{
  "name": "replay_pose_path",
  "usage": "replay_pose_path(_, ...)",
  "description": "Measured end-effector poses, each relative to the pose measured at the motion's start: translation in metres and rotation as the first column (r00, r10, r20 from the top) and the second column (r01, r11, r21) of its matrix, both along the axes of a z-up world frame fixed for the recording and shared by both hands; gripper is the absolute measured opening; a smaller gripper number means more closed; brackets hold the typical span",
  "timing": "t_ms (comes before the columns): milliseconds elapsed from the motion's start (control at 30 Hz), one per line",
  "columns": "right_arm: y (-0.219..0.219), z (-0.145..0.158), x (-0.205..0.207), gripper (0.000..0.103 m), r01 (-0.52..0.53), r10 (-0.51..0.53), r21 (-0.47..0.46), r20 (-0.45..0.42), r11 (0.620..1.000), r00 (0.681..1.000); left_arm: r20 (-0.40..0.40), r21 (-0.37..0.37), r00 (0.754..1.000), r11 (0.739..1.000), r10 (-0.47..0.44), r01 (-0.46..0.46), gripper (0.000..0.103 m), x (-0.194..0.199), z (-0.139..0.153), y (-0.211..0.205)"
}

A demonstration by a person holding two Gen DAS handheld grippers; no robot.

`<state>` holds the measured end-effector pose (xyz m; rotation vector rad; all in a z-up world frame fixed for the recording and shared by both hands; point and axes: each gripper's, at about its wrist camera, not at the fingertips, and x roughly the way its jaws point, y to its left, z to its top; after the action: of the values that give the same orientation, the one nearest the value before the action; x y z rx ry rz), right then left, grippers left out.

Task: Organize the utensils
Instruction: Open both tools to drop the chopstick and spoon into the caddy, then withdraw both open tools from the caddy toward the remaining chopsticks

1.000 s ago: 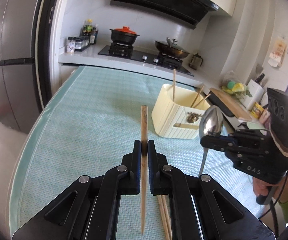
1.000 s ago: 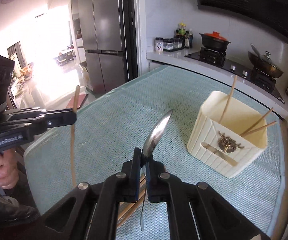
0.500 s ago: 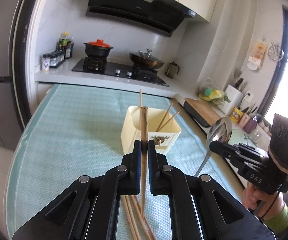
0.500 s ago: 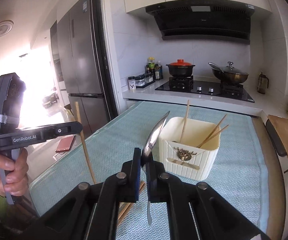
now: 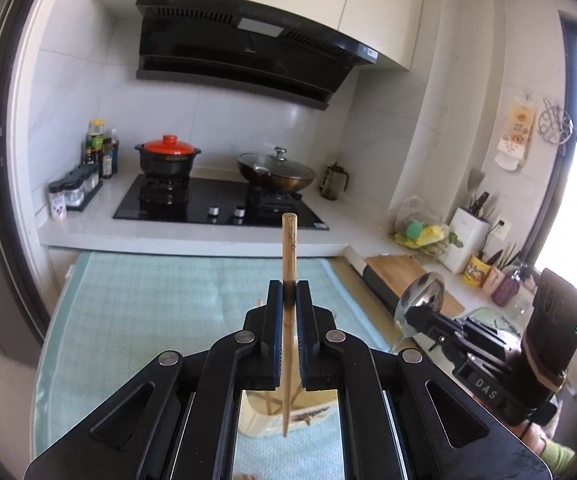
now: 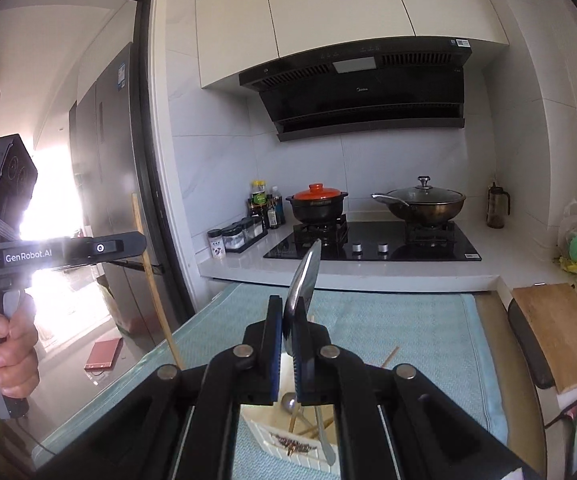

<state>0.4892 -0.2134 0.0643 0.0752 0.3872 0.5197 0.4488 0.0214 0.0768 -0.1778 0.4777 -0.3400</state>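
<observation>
My left gripper (image 5: 288,296) was clamped on a chopstick (image 5: 288,256), which stood nearly upright between the pads, its top end at twelve o'clock above the jaws and its lower end hanging down past them. Under that tip, at six o'clock in the left view, I saw part of the cream holder (image 5: 312,412) on the teal mat (image 5: 160,296), mostly hidden by the gripper body. At four o'clock in that view my right gripper (image 5: 416,312) carried the spoon (image 5: 422,300), bowl up. From the right wrist, the right gripper (image 6: 288,320) was pinched tight on the spoon (image 6: 306,276), seen edge-on with its bowl rising at twelve o'clock and its handle dropping below the jaws. The holder (image 6: 284,440) lay at six o'clock beneath it, with a second spoon (image 6: 288,402) and several chopsticks already inside. One chopstick end (image 6: 390,356) stuck out at four o'clock of the jaws. At nine o'clock a hand (image 6: 4,344) gripped the left gripper (image 6: 140,244), whose chopstick (image 6: 152,280) hung down at a slight slant beside the mat's near edge. A stove (image 6: 372,244) with two pots sat beyond, at twelve o'clock.
</observation>
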Motion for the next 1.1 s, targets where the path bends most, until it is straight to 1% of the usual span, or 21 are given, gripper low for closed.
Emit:
replay_pose_path(133, 0.004, -0.014, 0.039, 0.004, -0.009, 0.01, 0.035, -0.023, 0.999, 1.0, -0.008, 0.034, 1.0, 0.999, 0.016, -0.016, 0.004, 0.034, -0.009, -0.012)
replay_pose_path(233, 0.011, -0.032, 0.06, 0.004, -0.025, 0.027, 0.046, -0.038, 0.999, 0.999, -0.041, 0.05, 0.999, 0.999, 0.018, -0.016, 0.004, 0.056, -0.023, -0.02)
replay_pose_path(333, 0.016, -0.055, 0.078, 0.005, -0.035, 0.042, 0.065, -0.106, 0.997, 0.993, -0.097, 0.063, 0.995, 0.998, 0.019, -0.013, 0.004, 0.075, -0.046, -0.024)
replay_pose_path(433, 0.019, -0.077, 0.089, 0.006, -0.023, 0.036, 0.07, -0.194, 0.997, 0.98, -0.171, 0.063, 0.985, 0.998, 0.01, 0.001, 0.004, 0.091, -0.069, -0.027)
replay_pose_path(500, 0.026, -0.091, 0.096, 0.006, -0.019, 0.028, 0.036, -0.264, 0.999, 0.964, -0.218, 0.064, 0.976, 0.998, 0.008, 0.006, 0.004, 0.101, -0.084, -0.03)
replay_pose_path(567, 0.033, -0.105, 0.103, 0.006, -0.022, 0.017, -0.012, -0.31, 1.0, 0.951, -0.261, 0.064, 0.965, 0.998, 0.007, 0.01, 0.004, 0.11, -0.098, -0.033)
replay_pose_path(633, 0.035, -0.117, 0.108, 0.007, -0.029, 0.017, -0.029, -0.348, 0.999, 0.937, -0.307, 0.067, 0.951, 0.998, 0.017, 0.004, 0.005, 0.117, -0.11, -0.034)
replay_pose_path(667, 0.035, -0.12, 0.111, 0.011, -0.016, -0.001, -0.044, -0.363, 0.999, 0.932, -0.325, 0.069, 0.945, 0.998, 0.023, -0.001, 0.005, 0.118, -0.113, -0.035)
replay_pose_path(700, 0.034, -0.121, 0.113, 0.016, -0.002, -0.019, -0.057, -0.371, 0.998, 0.928, -0.335, 0.067, 0.942, 0.998, 0.027, -0.004, 0.01, 0.118, -0.115, -0.034)
replay_pose_path(733, 0.03, -0.119, 0.113, 0.031, 0.007, -0.026, -0.053, -0.372, 0.999, 0.928, -0.336, 0.067, 0.941, 0.998, 0.03, -0.008, 0.019, 0.117, -0.114, -0.032)
replay_pose_path(767, 0.026, -0.114, 0.11, 0.045, 0.019, -0.033, -0.041, -0.365, 0.999, 0.931, -0.328, 0.072, 0.944, 0.997, 0.037, -0.014, 0.025, 0.112, -0.111, -0.03)
replay_pose_path(800, 0.02, -0.107, 0.106, 0.049, 0.037, -0.046, -0.033, -0.347, 0.999, 0.937, -0.313, 0.08, 0.949, 0.997, 0.046, -0.022, 0.037, 0.106, -0.106, -0.028)
replay_pose_path(833, 0.015, -0.097, 0.099, 0.05, 0.049, -0.057, -0.034, -0.323, 0.998, 0.945, -0.293, 0.089, 0.955, 0.996, 0.054, -0.029, 0.046, 0.097, -0.1, -0.024)
replay_pose_path(867, 0.012, -0.086, 0.091, 0.05, 0.051, -0.062, -0.045, -0.298, 0.998, 0.953, -0.274, 0.098, 0.96, 0.995, 0.061, -0.035, 0.049, 0.091, -0.094, -0.021)
replay_pose_path(933, 0.006, -0.063, 0.071, 0.05, 0.056, -0.075, -0.085, -0.245, 0.995, 0.967, -0.249, 0.117, 0.966, 0.992, 0.067, -0.039, 0.059, 0.072, -0.081, -0.013)
replay_pose_path(967, 0.003, -0.052, 0.058, 0.053, 0.061, -0.082, -0.102, -0.216, 0.993, 0.973, -0.238, 0.128, 0.969, 0.991, 0.07, -0.04, 0.061, 0.059, -0.075, -0.008)
replay_pose_path(1033, -0.005, -0.035, 0.027, 0.06, 0.068, -0.086, -0.113, -0.168, 0.991, 0.982, -0.218, 0.16, 0.973, 0.986, 0.076, -0.041, 0.07, 0.031, -0.066, 0.001)
replay_pose_path(1100, -0.014, -0.022, -0.006, 0.062, 0.071, -0.086, -0.118, -0.127, 0.991, 0.988, -0.201, 0.201, 0.977, 0.979, 0.075, -0.034, 0.075, -0.003, -0.063, 0.009)
